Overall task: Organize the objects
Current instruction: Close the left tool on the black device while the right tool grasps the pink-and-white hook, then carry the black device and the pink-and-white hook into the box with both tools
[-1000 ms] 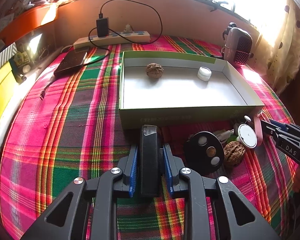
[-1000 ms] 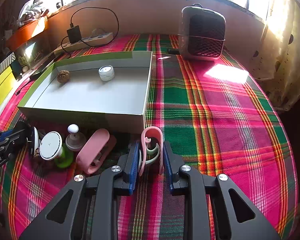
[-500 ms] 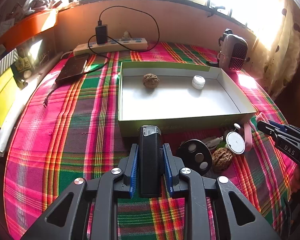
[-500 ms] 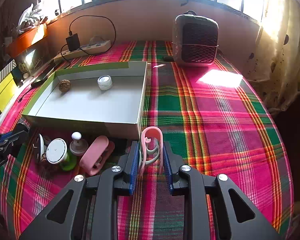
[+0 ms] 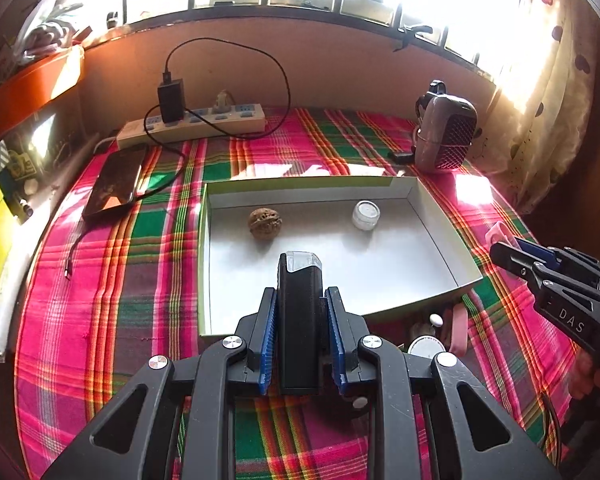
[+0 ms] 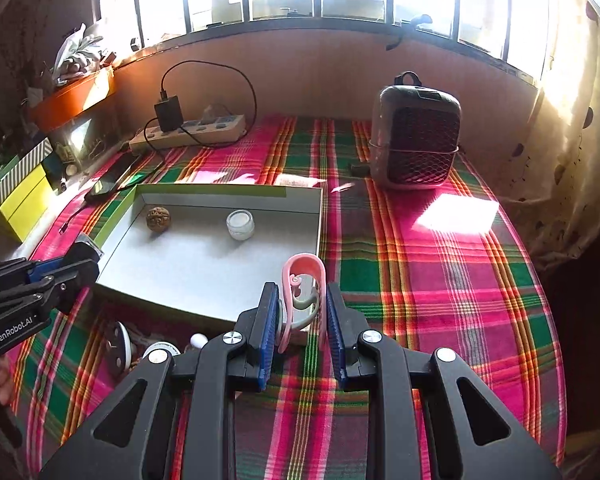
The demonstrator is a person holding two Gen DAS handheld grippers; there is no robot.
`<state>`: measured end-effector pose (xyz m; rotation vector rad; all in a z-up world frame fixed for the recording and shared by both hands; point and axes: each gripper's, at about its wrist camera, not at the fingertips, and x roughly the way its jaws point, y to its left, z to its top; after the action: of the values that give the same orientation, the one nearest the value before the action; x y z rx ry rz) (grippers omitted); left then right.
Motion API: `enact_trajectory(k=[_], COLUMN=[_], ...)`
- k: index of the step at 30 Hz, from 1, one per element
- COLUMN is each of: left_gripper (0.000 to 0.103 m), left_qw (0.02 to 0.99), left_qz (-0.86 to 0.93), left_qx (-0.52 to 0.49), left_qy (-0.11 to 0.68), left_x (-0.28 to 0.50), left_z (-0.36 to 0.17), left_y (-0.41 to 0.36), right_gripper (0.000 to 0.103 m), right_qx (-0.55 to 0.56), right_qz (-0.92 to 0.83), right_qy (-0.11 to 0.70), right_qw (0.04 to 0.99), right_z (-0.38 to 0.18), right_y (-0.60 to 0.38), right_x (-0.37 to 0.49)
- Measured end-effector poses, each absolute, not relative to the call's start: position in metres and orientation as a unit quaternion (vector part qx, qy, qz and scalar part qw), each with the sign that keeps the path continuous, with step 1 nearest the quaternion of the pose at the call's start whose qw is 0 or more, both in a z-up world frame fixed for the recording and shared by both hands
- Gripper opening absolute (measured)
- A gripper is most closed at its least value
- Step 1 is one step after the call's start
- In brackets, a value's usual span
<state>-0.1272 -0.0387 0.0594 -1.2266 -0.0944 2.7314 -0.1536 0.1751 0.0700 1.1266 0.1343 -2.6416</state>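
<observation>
Above a pink, green and red plaid cloth [image 5: 100,280], the left gripper [image 5: 300,312] is clamped on a black rectangular device with a clear cap [image 5: 300,320], its blue pads pressed against both long sides so that the capped end stands out past the fingertips, over the near part of a shallow white-lined box [image 5: 440,240]. Inside the box, toward its far wall, a walnut [image 5: 265,222] lies on the left and a small white jar [image 5: 366,215] stands well apart from it on the right. The right gripper [image 6: 302,308] is closed narrowly on a pink curved clip with a grey inner hook [image 6: 304,280], which rises upright between the pads just beside the box's near right corner. In front of the box's near wall, partly hidden behind the grippers, sits a cluster of small things: a round black-and-white disc [image 6: 118,350], a white round lid [image 6: 162,348] and a pink piece [image 5: 458,328]. Farther back on the cloth lie a dark phone [image 5: 114,180] wired to a power strip [image 5: 192,124], and a small mesh-fronted heater [image 6: 416,136] stands at the far right under the window.
</observation>
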Motion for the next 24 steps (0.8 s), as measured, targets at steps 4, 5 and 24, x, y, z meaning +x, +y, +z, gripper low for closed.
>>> enact_trajectory(k=[4,5,24], left_gripper=[0.021,0.021,0.021], left_qw=[0.077,0.079,0.09], left_qz=[0.905,0.905,0.892], left_qx=[-0.418,-0.417,-0.443], left_qy=[-0.033,-0.03,-0.013], left_x=[-0.148,-0.152,-0.229], left_z=[0.056,0.056,0.032], left_y=[-0.032,-0.029,-0.005], right_gripper=[0.024,0.024,0.024], right_qx=[0.393,0.394,0.434], right_qz=[-0.907,-0.906,-0.885], right_qy=[0.043,0.045,0.055], right_qw=[0.143,0.145,0.161], right_z=[0.07,0.07,0.035], right_y=[0.165,0.162,0.133], right_x=[-0.17,-0.174,-0.247])
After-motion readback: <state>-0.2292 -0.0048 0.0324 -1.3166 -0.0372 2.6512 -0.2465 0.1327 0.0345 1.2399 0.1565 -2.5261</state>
